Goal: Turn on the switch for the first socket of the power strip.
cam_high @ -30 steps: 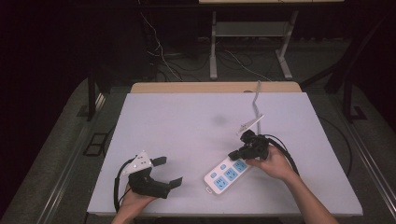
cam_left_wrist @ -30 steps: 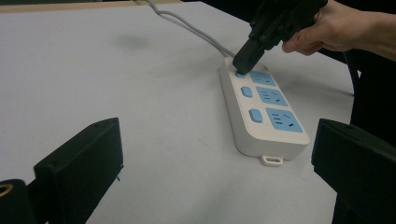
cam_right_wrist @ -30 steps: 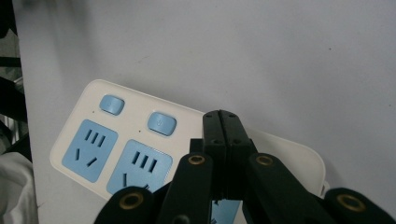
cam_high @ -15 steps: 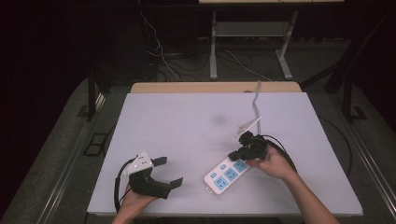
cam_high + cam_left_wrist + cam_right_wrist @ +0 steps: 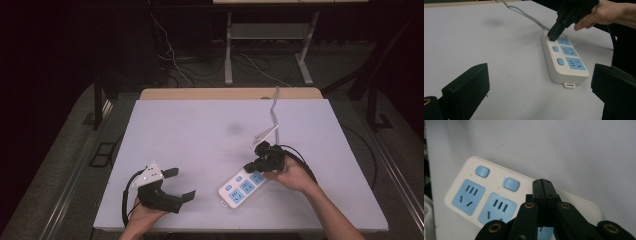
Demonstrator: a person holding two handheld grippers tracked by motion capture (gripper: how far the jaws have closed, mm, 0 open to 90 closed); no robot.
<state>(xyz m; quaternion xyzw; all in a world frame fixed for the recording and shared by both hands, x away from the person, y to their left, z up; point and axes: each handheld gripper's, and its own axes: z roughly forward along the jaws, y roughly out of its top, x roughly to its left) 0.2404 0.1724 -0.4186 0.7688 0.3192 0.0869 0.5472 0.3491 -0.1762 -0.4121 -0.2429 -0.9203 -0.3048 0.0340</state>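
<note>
Left gripper [image 5: 167, 187], lower left of the high view, sits idle on the table [image 5: 200, 130], jaws spread, nothing between. Lower centre-right lies the power strip [image 5: 242, 188]. Right gripper [image 5: 253, 164], jaws pressed together, tips down on its far switch button [image 5: 552, 39]. Judgement: press straight down, briefly, without sliding the strip. Left gripper view shows that contact; right gripper view shows two other buttons [image 5: 482, 171] clear.
</note>
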